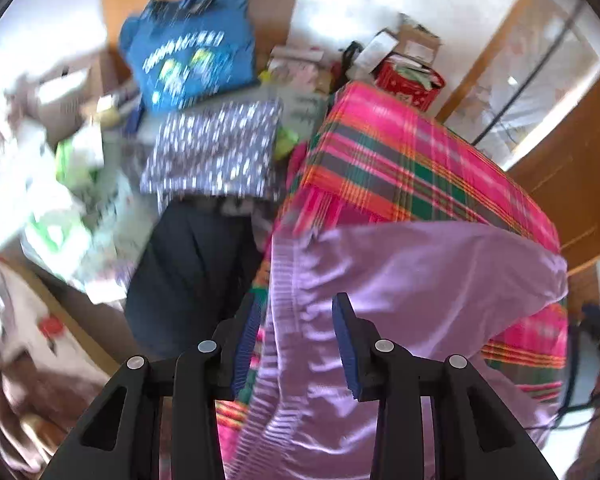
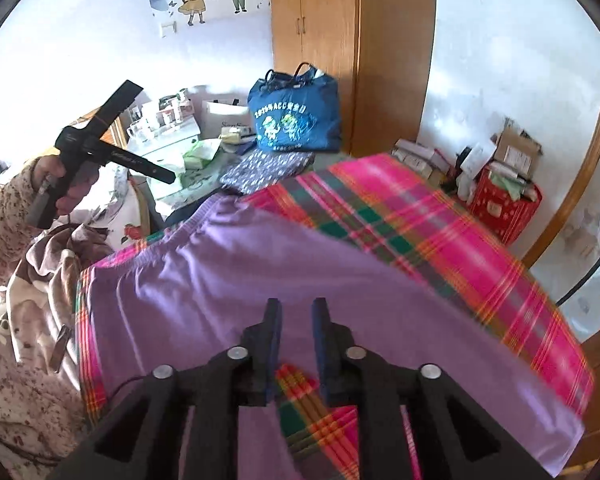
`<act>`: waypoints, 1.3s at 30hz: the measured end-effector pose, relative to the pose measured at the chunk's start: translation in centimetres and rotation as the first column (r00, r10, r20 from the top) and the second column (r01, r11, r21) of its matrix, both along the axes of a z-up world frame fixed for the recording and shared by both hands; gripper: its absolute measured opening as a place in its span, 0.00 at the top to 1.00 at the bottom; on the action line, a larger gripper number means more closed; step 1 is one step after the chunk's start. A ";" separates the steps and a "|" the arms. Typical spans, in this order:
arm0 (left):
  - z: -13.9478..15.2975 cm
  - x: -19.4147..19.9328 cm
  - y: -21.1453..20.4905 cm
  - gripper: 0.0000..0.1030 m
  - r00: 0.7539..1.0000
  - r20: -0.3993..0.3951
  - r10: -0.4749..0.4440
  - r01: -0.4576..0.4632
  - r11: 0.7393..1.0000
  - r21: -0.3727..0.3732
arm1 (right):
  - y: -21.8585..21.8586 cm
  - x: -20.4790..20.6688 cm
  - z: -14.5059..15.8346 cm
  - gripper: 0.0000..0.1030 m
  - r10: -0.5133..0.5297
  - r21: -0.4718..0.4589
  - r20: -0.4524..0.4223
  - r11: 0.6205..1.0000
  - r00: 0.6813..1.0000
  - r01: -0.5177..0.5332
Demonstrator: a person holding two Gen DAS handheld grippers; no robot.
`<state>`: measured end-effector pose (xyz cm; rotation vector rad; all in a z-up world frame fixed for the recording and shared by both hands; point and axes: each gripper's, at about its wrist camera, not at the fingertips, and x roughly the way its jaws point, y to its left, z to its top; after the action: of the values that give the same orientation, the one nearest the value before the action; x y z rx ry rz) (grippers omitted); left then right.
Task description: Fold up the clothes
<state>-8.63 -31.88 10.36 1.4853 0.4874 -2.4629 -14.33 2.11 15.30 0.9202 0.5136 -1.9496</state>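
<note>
A lilac garment [image 1: 420, 272] [image 2: 260, 264] with a ribbed elastic waistband lies spread flat on a table covered with a pink plaid cloth [image 1: 400, 152] [image 2: 420, 216]. My left gripper [image 1: 298, 312] hovers open above the waistband end, with nothing between its blue pads. In the right wrist view a hand [image 2: 60, 184] in a flowered sleeve holds the left gripper [image 2: 150, 134] up in the air, left of the table. My right gripper [image 2: 296, 308] is above the near edge of the garment. Its fingers stand a narrow gap apart and grip nothing.
Past the table's far end sit a blue tote bag [image 1: 188, 56] [image 2: 296, 120], a folded dotted purple fabric [image 1: 216, 152] [image 2: 268, 168] and a dark garment [image 1: 188, 272]. A red box [image 1: 412, 80] [image 2: 504, 204] and cartons stand at the far right, a wooden wardrobe [image 2: 316, 40] behind, rumpled bedding [image 2: 40, 264] at left.
</note>
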 end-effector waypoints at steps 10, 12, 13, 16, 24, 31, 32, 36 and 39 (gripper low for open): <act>-5.6 -7.8 3.3 0.63 0.968 0.164 -0.191 0.216 0.965 -0.148 | -8.4 -6.6 -5.9 0.79 0.043 0.145 0.008 0.988 0.999 -0.044; -7.0 -8.9 3.4 0.63 0.962 0.182 -0.202 0.230 0.962 -0.149 | -9.7 -7.7 -7.1 0.78 0.052 0.164 0.016 0.985 0.999 -0.053; -7.4 -9.3 3.4 0.63 0.961 0.182 -0.208 0.238 0.958 -0.160 | -10.2 -8.2 -7.7 0.78 0.056 0.169 0.021 0.984 0.998 -0.059; -7.8 -10.0 3.6 0.63 0.957 0.144 -0.252 0.278 0.939 -0.201 | -11.4 -9.8 -9.1 0.72 0.075 0.174 0.033 0.982 0.997 -0.079; -9.4 -11.5 3.1 0.63 0.929 0.193 -0.315 0.355 0.905 -0.234 | -13.7 -13.0 -11.7 0.66 0.097 0.215 0.064 0.971 0.993 -0.109; -10.7 -11.8 2.7 0.63 0.915 0.230 -0.331 0.381 0.895 -0.230 | -13.8 -14.2 -13.1 0.65 0.099 0.233 0.076 0.966 0.992 -0.114; -10.7 -11.8 2.7 0.63 0.915 0.227 -0.334 0.384 0.895 -0.228 | -13.9 -14.3 -13.3 0.65 0.100 0.239 0.077 0.964 0.992 -0.116; -10.8 -11.4 2.9 0.63 0.904 0.219 -0.367 0.412 0.884 -0.220 | -14.1 -14.8 -14.0 0.65 0.113 0.237 0.117 0.962 0.987 -0.138; -10.9 -11.3 2.7 0.62 0.901 0.212 -0.378 0.419 0.884 -0.206 | -14.1 -14.7 -14.3 0.64 0.130 0.239 0.110 0.959 0.985 -0.154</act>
<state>-19.90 -29.21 -0.52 1.8066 -0.1786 -2.5343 -29.01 -11.99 0.96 1.0941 0.7590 -1.7293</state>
